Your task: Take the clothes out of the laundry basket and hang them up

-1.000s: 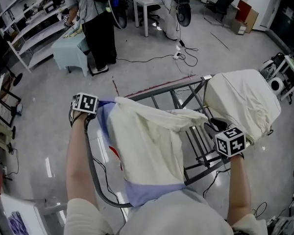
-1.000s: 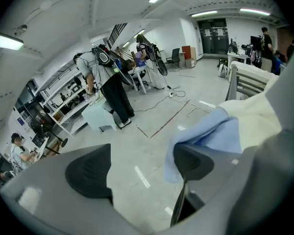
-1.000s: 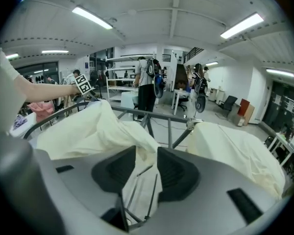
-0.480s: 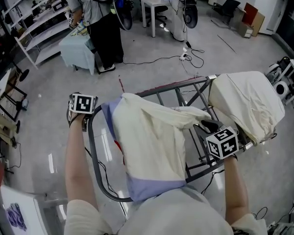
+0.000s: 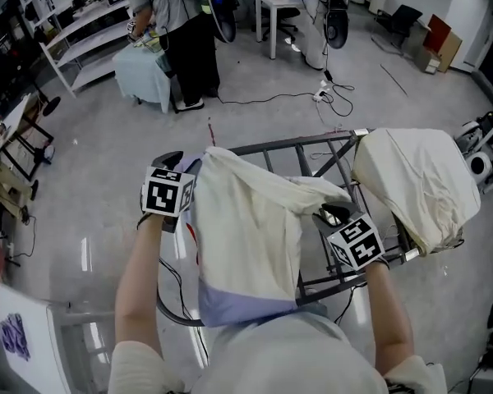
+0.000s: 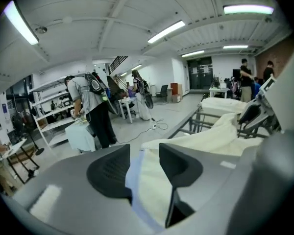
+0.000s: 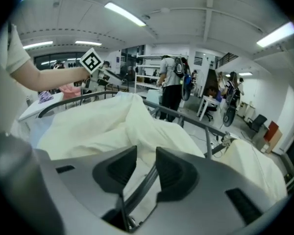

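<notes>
Cloth spans the gap between the two tongs: the cream garment [image 5: 246, 236] with a lavender hem hangs over the near-left part of the drying rack [image 5: 279, 148], its long axis running from far to near toward the person. The left gripper [image 6: 143, 170] sits at the garment's far-left edge. Its jaws have just been closing and stand about half apart, with the lavender hem and cream cloth showing in the gap, though the pads do not yet seem to press on it. The right gripper [image 7: 146, 168] is at the garment's right side, where a fold trails across the rack. Its jaws stand narrowly apart with a thin grey rail [image 7: 144, 187] and cream cloth between them; whether they pinch either one is unclear. Each tong is thus at its own end of the garment's width, so spreading it sideways would fall to both hands. A second cream garment [image 5: 419, 179] is draped over the rack's far-right end, well apart.
</notes>
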A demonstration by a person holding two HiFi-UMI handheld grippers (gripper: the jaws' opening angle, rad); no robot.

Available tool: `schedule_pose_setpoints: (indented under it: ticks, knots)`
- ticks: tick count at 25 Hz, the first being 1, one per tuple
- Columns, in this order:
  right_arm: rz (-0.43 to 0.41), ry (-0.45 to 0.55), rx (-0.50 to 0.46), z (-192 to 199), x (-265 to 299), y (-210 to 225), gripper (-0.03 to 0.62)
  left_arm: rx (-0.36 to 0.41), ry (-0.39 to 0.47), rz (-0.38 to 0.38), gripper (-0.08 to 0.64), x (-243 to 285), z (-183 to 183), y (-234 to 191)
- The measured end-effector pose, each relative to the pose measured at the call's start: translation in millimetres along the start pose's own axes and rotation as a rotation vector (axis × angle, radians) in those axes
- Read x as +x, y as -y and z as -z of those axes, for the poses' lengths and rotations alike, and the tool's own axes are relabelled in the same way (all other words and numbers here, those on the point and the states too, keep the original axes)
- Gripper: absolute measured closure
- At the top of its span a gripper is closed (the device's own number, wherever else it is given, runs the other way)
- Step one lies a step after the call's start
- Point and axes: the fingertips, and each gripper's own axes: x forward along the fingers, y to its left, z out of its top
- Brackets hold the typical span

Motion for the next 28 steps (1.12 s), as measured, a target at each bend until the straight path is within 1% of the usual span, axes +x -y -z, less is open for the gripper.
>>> schedule_pose_setpoints:
  ticks: [3, 7, 10, 13, 16, 20, 24, 28]
  knots:
    - [-0.067, -0.012, -0.138, -1, 12, -16, 0.459, -0.022, 0.030, 0.068, 0.365, -14, -3, 55]
    - [-0.144, -0.005, -0.309, -7, 25, -33, 0.451, -0.076, 0.016, 0.142, 0.365, -31, 1, 120]
    - [-0.176, -0.010, -0.429, -8, 34, -38, 0.453, -0.096, -0.005, 0.182, 0.365, -41, 9, 166]
    - [-0.186, -0.010, -0.514, -7, 45, -37, 0.463, -0.123, -0.021, 0.200, 0.365, -49, 18, 205]
    - [-0.182, -0.002, -0.559, -13, 54, -30, 0.510, -0.120, -0.042, 0.212, 0.365, -51, 23, 240]
    - [-0.228, 0.015, -0.579, -20, 55, -24, 0.563, -0.054, -0.101, 0.212, 0.365, -39, 35, 276]
    - [-0.288, 0.060, -0.553, -36, 39, -12, 0.574, 0.004, -0.129, 0.204, 0.365, -24, 36, 297]
    - [-0.290, 0.104, -0.550, -61, 26, 14, 0.575, 0.099, -0.131, 0.176, 0.350, -12, 24, 310]
